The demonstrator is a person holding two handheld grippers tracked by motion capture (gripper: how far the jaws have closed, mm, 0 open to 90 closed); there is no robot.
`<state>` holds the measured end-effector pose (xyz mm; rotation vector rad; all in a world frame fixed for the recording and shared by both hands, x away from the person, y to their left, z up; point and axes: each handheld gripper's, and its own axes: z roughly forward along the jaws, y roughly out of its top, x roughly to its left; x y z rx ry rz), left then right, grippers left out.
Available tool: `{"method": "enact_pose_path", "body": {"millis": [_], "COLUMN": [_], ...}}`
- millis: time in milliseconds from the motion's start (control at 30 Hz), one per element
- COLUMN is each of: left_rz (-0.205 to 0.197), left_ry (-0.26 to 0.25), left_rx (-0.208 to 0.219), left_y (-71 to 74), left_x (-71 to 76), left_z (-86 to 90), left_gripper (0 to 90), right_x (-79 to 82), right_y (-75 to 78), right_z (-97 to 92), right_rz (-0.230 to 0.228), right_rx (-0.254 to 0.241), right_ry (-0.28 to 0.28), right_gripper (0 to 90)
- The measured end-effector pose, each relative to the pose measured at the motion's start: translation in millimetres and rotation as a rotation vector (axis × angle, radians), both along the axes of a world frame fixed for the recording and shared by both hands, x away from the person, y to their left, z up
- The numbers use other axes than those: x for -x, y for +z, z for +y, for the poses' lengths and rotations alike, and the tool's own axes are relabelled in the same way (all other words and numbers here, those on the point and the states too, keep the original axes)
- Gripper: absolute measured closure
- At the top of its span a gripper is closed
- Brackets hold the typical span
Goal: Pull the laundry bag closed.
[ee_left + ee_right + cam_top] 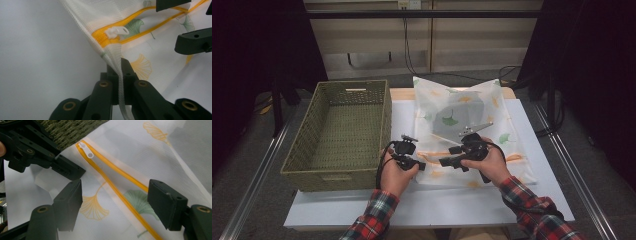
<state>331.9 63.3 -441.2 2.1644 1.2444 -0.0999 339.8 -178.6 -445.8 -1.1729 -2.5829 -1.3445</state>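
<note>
White mesh laundry bag [472,130] printed with ginkgo leaves lies flat on the table [532,150], just right of an olive woven basket [339,135]; a grey item shows through the mesh in its upper half. An orange zipper [117,192] runs along the bag's near edge, its white pull [116,31] sitting at the left end, near the corner. Left gripper [419,165], held in the person's left hand [394,175], has its fingers [128,68] clamped tight on the bag's near-left corner, the mesh pinched and drawn up between them. Right gripper [447,161], in the right hand [492,162], is over the zipper line just beside the left one; its fingers [71,197] stand apart, one either side of the orange tape, with nothing pressed between them. Plaid sleeves [532,205] enter from the near table edge.
</note>
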Motion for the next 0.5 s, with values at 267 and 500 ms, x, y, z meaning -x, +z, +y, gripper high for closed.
{"method": "enact_pose_path", "body": {"millis": [267,500], "left_rz": [-0.008,-0.01], "left_ry": [0.017,0.011], "left_rx": [-0.001,-0.003], "left_y": [-0.6,0.0], "left_x": [2.7,3.5], "left_z": [0.8,0.7], "left_gripper": [88.4,88.4], "right_x": [-2.5,-3.9], "right_y": [0.9,3.9], "right_z": [13.2,21.8], "right_rz": [-0.002,0.004], "right_rx": [0.011,-0.001], "right_ry": [0.036,0.055], "right_gripper": [25.9,28.3]}}
